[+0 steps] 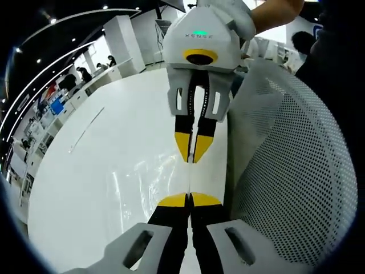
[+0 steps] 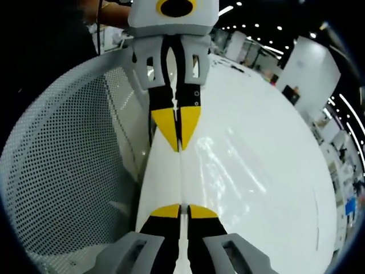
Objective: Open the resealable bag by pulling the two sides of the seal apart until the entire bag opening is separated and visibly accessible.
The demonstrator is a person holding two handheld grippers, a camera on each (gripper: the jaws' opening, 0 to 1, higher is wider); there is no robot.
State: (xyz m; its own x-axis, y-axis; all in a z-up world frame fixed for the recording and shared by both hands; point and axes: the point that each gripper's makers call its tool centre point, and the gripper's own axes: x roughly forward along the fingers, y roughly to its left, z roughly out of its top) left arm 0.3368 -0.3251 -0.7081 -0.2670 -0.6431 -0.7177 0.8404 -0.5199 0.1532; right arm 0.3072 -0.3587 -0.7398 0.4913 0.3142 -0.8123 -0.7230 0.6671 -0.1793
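Bag [image 1: 149, 171] edge pinched between both grippers' closed jaws.

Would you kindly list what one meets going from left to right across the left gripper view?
People in the background hall → white table → clear resealable bag → the left gripper and right gripper, both pinching the bag's edge → white mesh basket.

white claw [image 1: 189, 201], yellow tips, black jaws
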